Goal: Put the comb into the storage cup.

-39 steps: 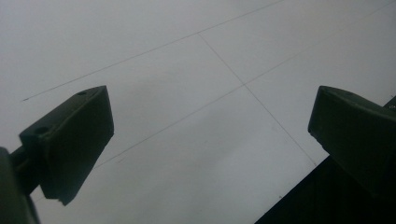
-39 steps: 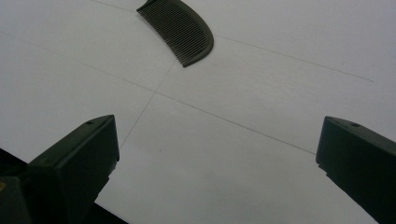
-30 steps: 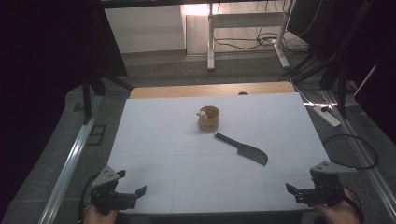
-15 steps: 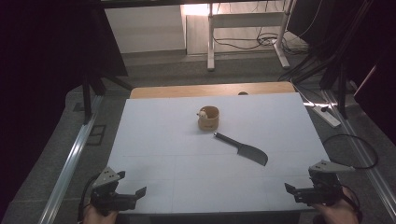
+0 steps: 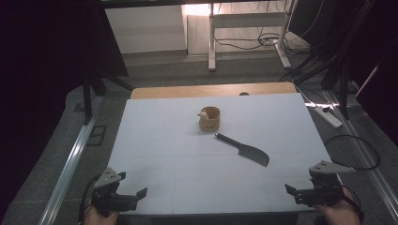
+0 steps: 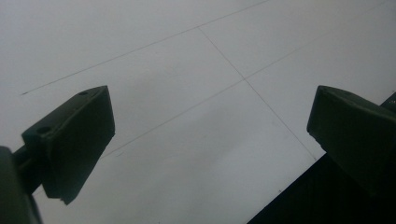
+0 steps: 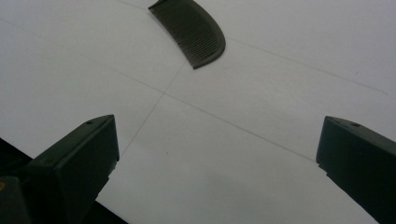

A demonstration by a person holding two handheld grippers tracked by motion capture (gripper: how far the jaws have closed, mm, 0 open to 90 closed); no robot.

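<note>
On the white worktop (image 5: 155, 140), a dark comb with a thin handle (image 5: 244, 150) lies near the middle, just in front of a small tan wooden cup (image 5: 209, 118) that holds what may be a pale figure. The left hand-held gripper (image 5: 133, 196) sits at the near left edge, jaws spread, gripping nothing. The right hand-held gripper (image 5: 292, 191) sits at the near right edge, jaws also spread wide; in its own view the comb's toothed end (image 7: 194, 30) lies well ahead.
</note>
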